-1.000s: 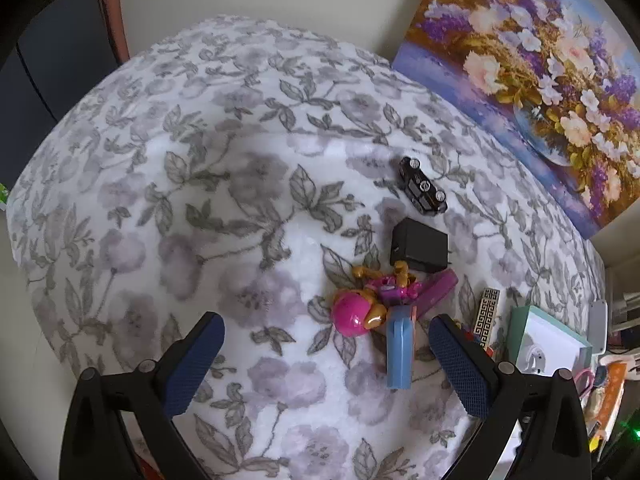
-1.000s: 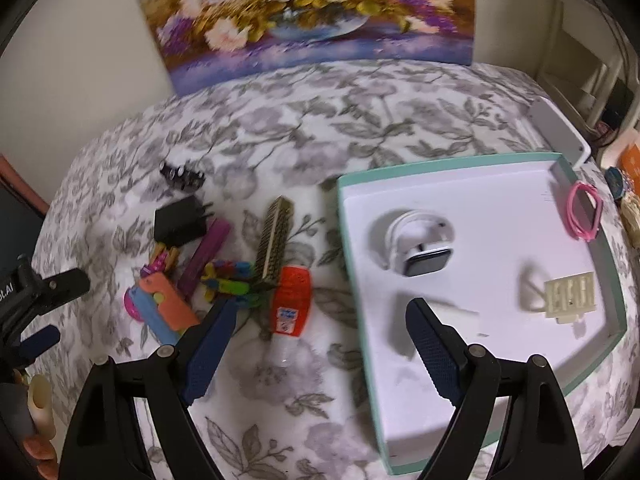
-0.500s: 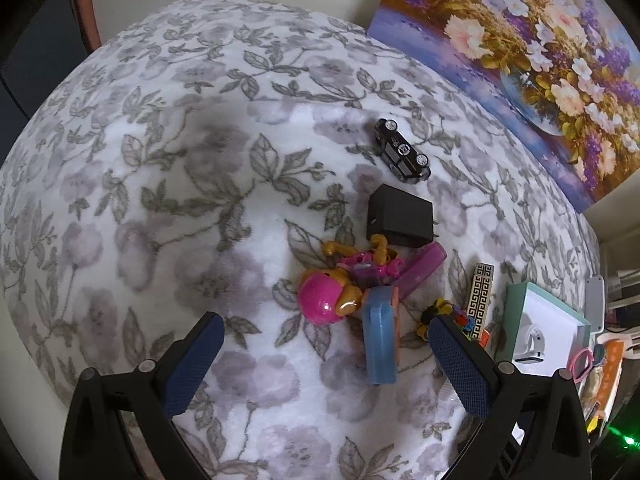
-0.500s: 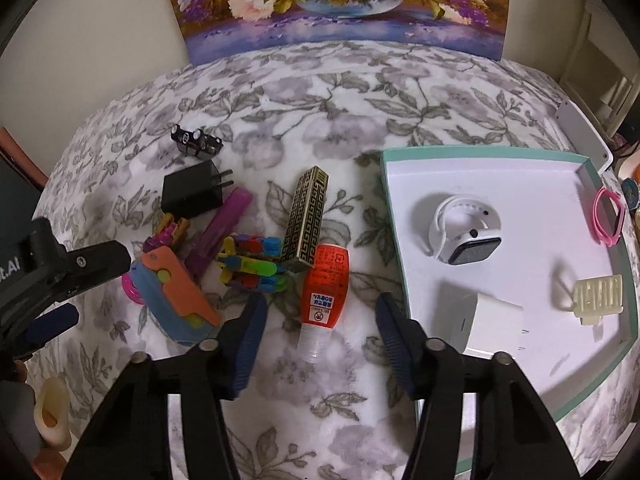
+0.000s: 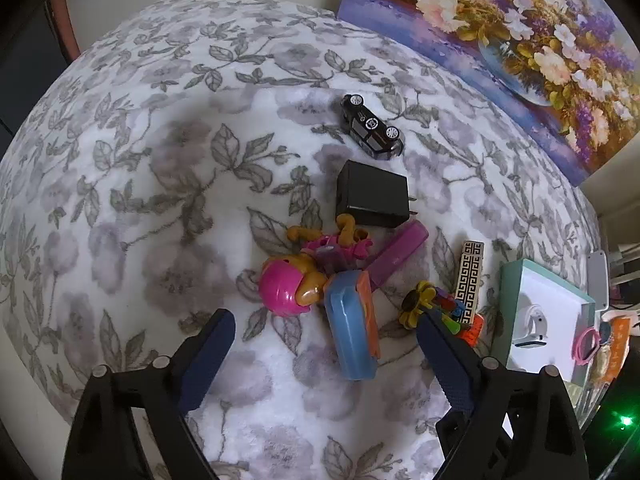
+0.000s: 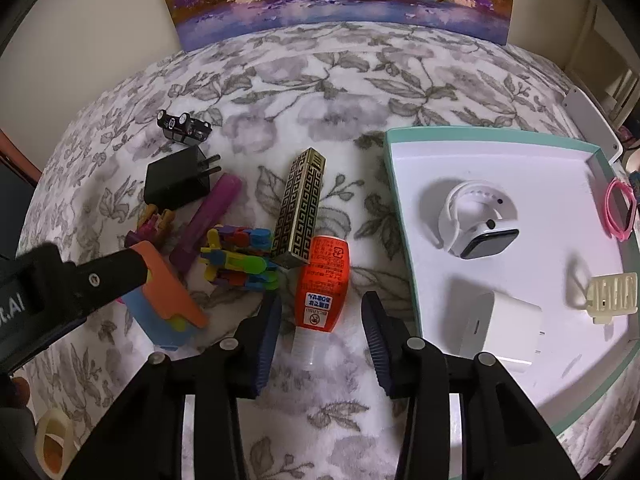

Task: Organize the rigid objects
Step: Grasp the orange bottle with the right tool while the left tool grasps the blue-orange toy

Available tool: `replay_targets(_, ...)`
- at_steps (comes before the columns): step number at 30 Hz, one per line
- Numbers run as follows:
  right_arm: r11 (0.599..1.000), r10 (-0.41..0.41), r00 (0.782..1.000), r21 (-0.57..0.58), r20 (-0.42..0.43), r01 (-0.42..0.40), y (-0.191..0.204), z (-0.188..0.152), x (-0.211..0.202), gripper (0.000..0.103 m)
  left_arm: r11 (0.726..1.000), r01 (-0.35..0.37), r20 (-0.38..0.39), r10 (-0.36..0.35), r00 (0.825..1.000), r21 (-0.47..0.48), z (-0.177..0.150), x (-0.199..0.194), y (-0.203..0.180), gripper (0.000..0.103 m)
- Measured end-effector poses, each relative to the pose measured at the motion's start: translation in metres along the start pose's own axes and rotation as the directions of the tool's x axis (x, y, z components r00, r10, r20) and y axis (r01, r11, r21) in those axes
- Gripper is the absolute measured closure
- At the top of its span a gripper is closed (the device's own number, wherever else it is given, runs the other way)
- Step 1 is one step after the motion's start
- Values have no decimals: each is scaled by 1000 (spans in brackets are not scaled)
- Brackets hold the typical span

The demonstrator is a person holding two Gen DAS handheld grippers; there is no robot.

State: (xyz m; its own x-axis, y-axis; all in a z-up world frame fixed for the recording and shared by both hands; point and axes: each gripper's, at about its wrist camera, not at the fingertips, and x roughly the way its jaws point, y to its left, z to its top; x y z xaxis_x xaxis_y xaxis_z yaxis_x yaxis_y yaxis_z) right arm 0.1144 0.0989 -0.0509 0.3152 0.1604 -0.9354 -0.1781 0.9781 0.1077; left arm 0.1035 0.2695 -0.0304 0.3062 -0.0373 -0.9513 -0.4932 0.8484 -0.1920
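Straddling the orange bottle [image 6: 322,289], the right claw [image 6: 321,322] stands released, one finger on either side of it, neither pad visibly touching. The bottle lies flat on the floral bed cover [image 6: 360,92], cap toward the camera, just left of the teal-rimmed tray [image 6: 394,184]. Within the tray sit a white smartwatch [image 6: 474,222], a white charger [image 6: 502,326] and a cream clip [image 6: 612,298]. The left claw [image 5: 326,334] hangs released above the blue-and-orange case [image 5: 352,332], holding nothing.
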Motion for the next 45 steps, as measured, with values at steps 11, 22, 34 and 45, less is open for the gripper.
replay_targets(11,1000,-12,999,3,-31,12,-2,0,16,68,999,20,-56,-22,998,-28,-4,13,5,39)
replay_targets(22,999,-47,999,-28,-11,47,5,4,22,68,999,38,-76,-38,996,-3,-7,28,-5,57)
replay_targets(34,999,-30,1000,-14,-4,30,2,5,22,72,998,67,-79,-67,995,-6,-5,45,-13,75)
replay_targets(45,1000,12,1000,6,14,-12,-4,6,4,72,996,88,-33,-89,996,-4,-2,24,-16,76)
